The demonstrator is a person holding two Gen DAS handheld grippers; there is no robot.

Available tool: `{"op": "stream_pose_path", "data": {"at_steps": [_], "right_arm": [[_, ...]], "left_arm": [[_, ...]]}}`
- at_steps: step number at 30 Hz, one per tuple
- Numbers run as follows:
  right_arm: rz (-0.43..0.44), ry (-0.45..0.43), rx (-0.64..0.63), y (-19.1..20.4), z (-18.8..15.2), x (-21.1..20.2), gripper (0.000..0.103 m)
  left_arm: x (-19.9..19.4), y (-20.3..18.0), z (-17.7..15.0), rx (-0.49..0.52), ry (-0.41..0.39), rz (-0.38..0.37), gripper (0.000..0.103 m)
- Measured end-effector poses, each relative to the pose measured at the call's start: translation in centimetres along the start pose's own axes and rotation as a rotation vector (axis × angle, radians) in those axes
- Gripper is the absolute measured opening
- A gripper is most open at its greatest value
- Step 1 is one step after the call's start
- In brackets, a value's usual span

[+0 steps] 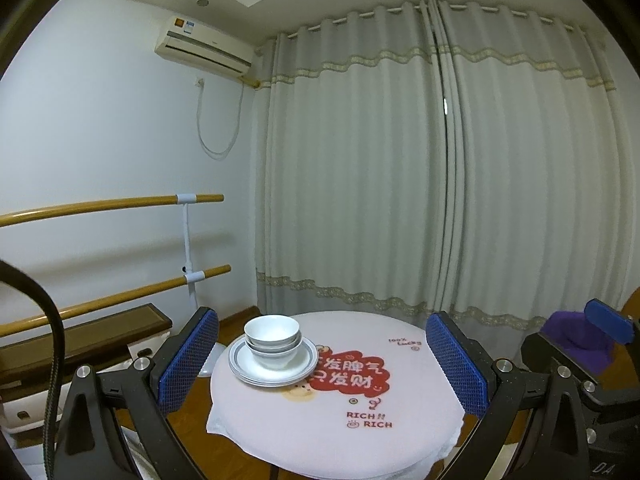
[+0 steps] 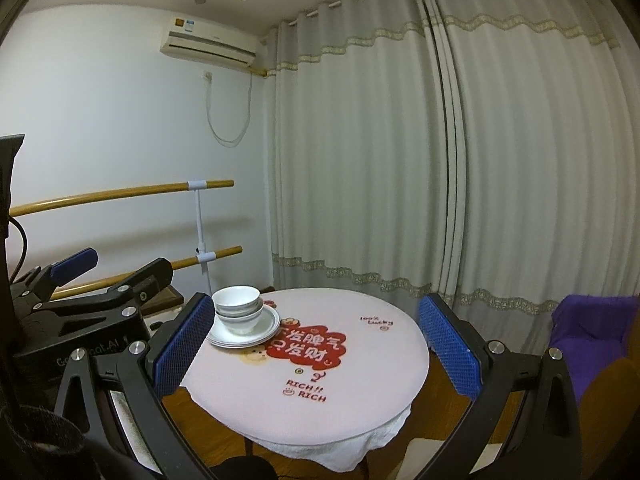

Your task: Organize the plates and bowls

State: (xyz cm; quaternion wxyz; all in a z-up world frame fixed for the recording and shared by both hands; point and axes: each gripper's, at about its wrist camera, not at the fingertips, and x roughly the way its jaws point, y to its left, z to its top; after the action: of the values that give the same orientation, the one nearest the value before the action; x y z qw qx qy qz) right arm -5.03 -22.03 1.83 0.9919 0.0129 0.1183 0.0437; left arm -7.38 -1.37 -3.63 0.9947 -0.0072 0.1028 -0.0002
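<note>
A stack of white bowls (image 1: 272,340) sits on a stack of white plates (image 1: 273,364) with grey rim bands, at the far left of a small round table (image 1: 336,420) with a pink printed cloth. The bowls (image 2: 239,310) and plates (image 2: 244,330) also show in the right wrist view. My left gripper (image 1: 322,364) is open and empty, held back from the table. My right gripper (image 2: 316,346) is open and empty, also short of the table. The right gripper also shows at the right edge of the left wrist view (image 1: 592,344).
Grey curtains (image 1: 420,160) hang behind the table. A wooden double rail (image 1: 120,208) runs along the left wall over a low bench (image 1: 80,340). A purple cloth (image 2: 588,332) lies over a seat at the right. Wooden floor surrounds the table.
</note>
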Motion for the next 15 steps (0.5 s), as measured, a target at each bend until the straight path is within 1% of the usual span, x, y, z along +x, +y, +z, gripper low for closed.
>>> {"op": "stream_pose_path", "data": {"at_steps": [9,15], "right_arm": [[0.019,0.003,0.0,-1.2,0.4,1.2,0.103],[0.025,0.012,0.004,-1.4,0.2,1.5,0.103]], "left_arm": [[2.0,-1.6,-0.7,0.016,0.013,0.012,0.102],[3.0,-2.5,-0.6,0.022,0.018,0.02,0.102]]}}
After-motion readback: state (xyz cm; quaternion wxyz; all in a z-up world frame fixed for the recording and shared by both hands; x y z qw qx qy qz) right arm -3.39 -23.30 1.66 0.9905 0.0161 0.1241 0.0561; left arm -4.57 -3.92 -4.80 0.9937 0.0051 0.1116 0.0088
